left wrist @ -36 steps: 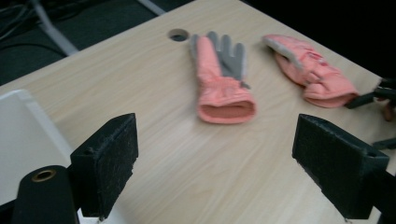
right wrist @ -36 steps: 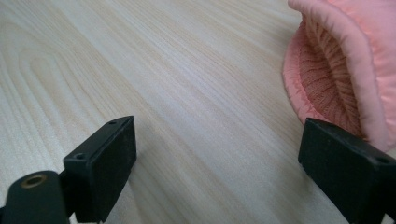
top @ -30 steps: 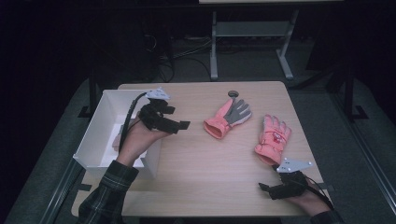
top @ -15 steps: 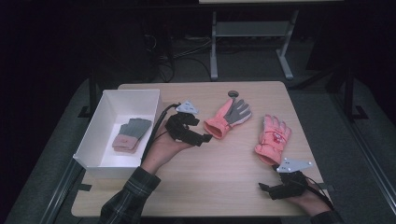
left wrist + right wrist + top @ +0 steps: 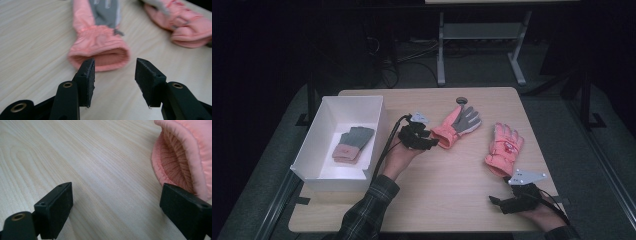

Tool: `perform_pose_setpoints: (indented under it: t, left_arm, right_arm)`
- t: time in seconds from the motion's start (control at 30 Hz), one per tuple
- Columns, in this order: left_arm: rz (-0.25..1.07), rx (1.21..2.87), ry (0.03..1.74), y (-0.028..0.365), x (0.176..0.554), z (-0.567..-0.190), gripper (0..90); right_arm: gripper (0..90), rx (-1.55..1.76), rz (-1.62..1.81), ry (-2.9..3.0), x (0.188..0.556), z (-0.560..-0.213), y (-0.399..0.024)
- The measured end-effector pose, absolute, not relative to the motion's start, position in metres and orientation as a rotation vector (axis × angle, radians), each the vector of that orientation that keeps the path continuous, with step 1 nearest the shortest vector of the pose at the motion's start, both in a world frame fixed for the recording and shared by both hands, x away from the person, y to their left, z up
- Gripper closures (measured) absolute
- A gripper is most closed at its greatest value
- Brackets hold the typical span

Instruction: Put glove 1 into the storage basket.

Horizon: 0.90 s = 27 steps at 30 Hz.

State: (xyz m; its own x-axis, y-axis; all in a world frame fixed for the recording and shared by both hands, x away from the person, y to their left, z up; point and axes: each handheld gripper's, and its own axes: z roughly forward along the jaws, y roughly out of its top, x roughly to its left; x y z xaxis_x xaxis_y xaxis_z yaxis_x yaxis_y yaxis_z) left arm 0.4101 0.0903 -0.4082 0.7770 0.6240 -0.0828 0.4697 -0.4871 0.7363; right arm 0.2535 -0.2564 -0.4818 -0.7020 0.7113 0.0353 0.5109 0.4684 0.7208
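L gripper (image 5: 432,141) is now sitting mid-frame vs over the white rectangular tray (image 5: 314,145) earlier, jaws closing, half-spread, nothing pinched. Pink-grey padded glove (image 5: 455,126) is lying just ahead, cuff touching tips. Risk: closing early, pushing cuff away. R gripper (image 5: 495,201) is idling wide open, lower right.

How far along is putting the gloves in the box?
Done: one glove lies in the white box. In hand: the left gripper is at the cuff of the pink-and-grey glove, its jaws just closing but not yet touching it. Left: that glove and the pink glove beside the open right gripper, both on the table.
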Motion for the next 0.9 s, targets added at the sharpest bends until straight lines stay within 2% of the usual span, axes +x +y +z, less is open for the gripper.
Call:
perform_pose_setpoints:
  t: [0.4, 0.53, 0.8, 0.9]
  left_arm:
    - [0.342, 2.185, 0.857, 0.096, 0.450, -0.440, 57.7]
    - [0.332, 2.230, 0.847, 0.094, 0.458, -0.445, 59.6]
    - [0.321, 2.246, 0.828, 0.091, 0.465, -0.452, 73.0]
    - [0.305, 2.247, 0.825, 0.090, 0.465, -0.454, 73.0]
  right_arm:
    - [11.2, 1.037, 1.070, 2.450, 0.254, -0.482, -0.257]
    - [11.3, 1.036, 1.070, 2.450, 0.253, -0.482, -0.257]
    - [11.6, 1.038, 1.069, 2.451, 0.253, -0.482, -0.258]
    - [11.6, 1.037, 1.067, 2.453, 0.253, -0.482, -0.258]
